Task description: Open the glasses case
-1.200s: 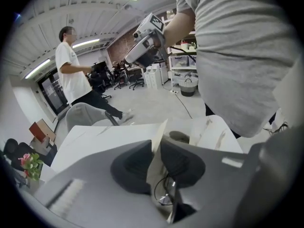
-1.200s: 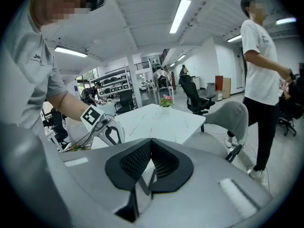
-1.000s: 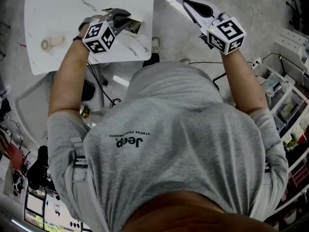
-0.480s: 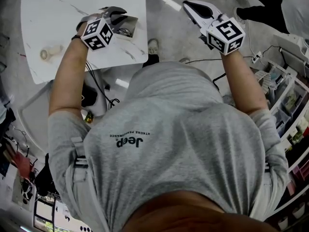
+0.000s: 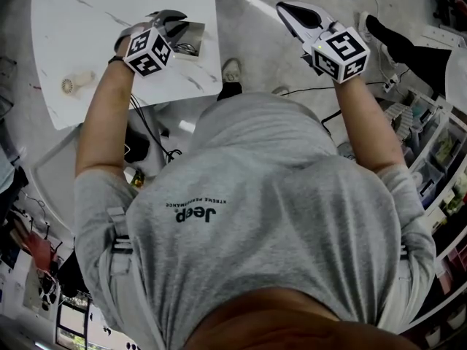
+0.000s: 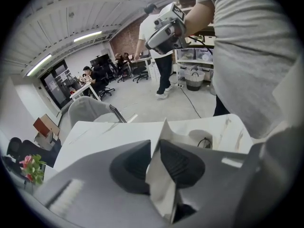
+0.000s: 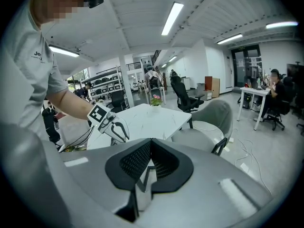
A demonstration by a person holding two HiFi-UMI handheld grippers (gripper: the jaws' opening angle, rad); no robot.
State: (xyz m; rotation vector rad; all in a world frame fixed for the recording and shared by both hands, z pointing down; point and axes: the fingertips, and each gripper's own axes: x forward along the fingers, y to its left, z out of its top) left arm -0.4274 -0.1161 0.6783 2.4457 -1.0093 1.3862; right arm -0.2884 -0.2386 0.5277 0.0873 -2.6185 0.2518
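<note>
- Left gripper (image 6: pixel 155 161) jaws pinch the case's thin lid (image 6: pixel 162 186); a firm grip should stop it slipping.
- Case (image 5: pixel 188 38) sits near the table (image 5: pixel 87 20) edge; swing the lid on its hinge without dragging the body.
- Right gripper (image 7: pixel 150 161), jaws pressed together and empty, hangs well apart; it could steady the base.

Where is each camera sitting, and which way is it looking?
Head view: on the person's head, looking steeply down at the white marble table; grey T-shirt, left gripper and right gripper show.
Left gripper view: on the left gripper, looking along jaws shut on the silvery-white glasses case; T-shirt shows.
Right gripper view: on the right gripper, looking past shut, empty jaws; T-shirt shows.
Shared: both gripper views see the table and the other gripper.
</note>
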